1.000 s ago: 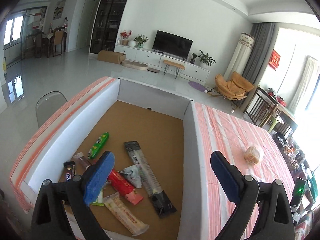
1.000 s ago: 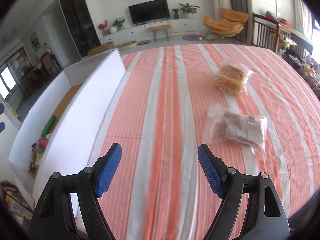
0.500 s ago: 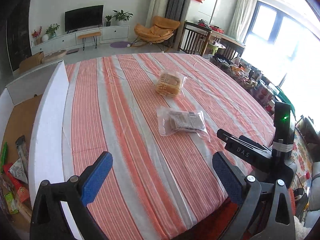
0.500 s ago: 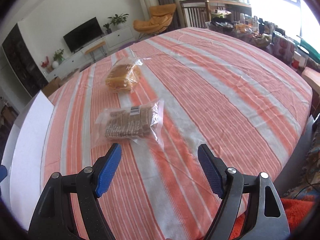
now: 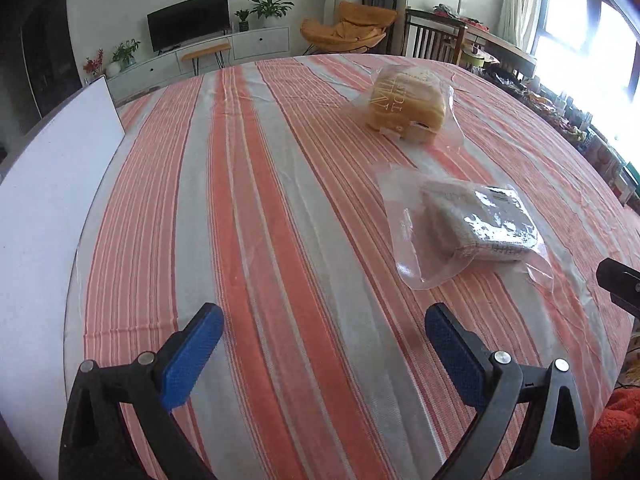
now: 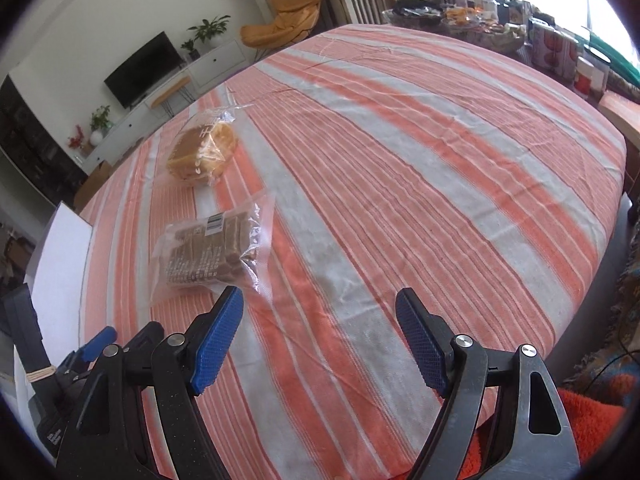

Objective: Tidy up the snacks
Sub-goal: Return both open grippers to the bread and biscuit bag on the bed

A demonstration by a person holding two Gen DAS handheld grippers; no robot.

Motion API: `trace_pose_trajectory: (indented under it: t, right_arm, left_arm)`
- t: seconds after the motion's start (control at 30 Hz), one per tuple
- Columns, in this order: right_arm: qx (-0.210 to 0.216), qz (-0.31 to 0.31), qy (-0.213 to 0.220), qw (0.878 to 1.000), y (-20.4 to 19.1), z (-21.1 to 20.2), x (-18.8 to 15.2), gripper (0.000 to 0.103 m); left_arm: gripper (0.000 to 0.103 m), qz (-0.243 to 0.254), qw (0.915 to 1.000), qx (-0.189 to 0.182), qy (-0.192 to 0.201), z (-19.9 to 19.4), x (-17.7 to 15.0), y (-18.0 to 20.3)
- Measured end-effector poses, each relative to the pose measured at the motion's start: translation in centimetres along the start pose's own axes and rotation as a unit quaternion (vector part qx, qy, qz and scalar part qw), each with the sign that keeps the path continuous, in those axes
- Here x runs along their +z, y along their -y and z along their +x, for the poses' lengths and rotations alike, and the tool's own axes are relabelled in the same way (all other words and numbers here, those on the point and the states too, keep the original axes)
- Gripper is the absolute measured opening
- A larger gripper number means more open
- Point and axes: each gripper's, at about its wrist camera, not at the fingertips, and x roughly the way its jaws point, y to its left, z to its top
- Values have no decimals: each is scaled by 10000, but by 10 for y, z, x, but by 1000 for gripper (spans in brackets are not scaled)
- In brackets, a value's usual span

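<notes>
A bright living room with a television (image 5: 188, 20), potted plants and an orange armchair (image 5: 348, 26) lies behind a desk (image 5: 256, 208) covered in an orange and grey striped cloth. 2 snacks in clear plastic bags rest on the cloth, near each other but apart. The farther one is a bag of golden bread (image 5: 404, 106), seen in the right wrist view too (image 6: 202, 152). The nearer one is a flat bag of brown biscuits (image 5: 476, 226), with a barcode label on top in the right wrist view (image 6: 212, 250).

The left gripper (image 5: 324, 354) hovers above the bare cloth with its 2 blue-padded fingers spread wide and nothing between them. The biscuit bag lies ahead of it and to its right. The right gripper (image 6: 320, 340) is likewise spread wide and holds nothing. Its left finger (image 6: 218, 336) sits just in front of the near edge of the biscuit bag; whether it touches the plastic is unclear.

A white board wall (image 5: 44, 200) stands along the left edge of the desk. The left gripper also shows at the lower left of the right wrist view (image 6: 96, 340).
</notes>
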Motion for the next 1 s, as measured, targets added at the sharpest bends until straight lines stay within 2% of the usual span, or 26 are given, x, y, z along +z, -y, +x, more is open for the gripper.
trace_pose_trajectory:
  t: [0.17, 1.0]
  right_arm:
    - [-51, -20, -86, 9999, -2, 3, 0, 81]
    - [-165, -63, -145, 9997, -4, 5, -2, 81]
  left_arm:
    - [103, 144, 9999, 22, -31, 1, 1, 2]
    - [103, 140, 9999, -13, -35, 0, 1, -1]
